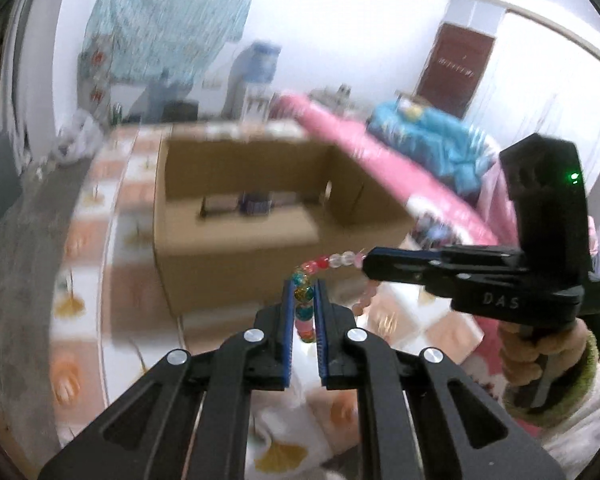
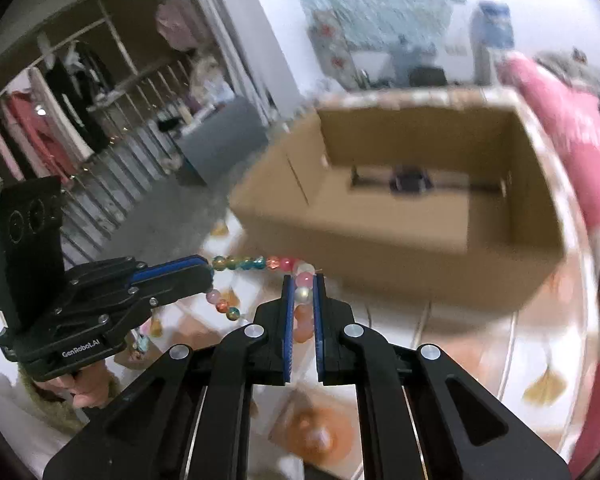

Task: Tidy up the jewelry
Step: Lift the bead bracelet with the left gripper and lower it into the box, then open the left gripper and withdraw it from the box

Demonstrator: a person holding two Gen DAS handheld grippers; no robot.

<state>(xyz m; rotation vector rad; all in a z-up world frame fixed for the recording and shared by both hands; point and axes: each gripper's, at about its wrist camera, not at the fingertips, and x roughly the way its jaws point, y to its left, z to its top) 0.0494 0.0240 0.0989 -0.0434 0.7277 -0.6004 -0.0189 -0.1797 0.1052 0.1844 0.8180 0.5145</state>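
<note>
Above patterned tablecloth (image 1: 112, 280), before cardboard box (image 1: 240, 256): left gripper (image 1: 304, 292) and right gripper (image 2: 302, 286) each narrowly clamped on bead bracelet (image 1: 320, 264).

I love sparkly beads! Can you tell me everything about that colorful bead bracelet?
The bead bracelet is a string of round, glassy-looking beads in pink, red, clear, teal and yellow. The left claw and right claw each pinch part of it, holding it stretched in the air before the open cardboard box.

Bright, washed-out room light; heavy motion blur, fisheye bending and dark corners.
</note>
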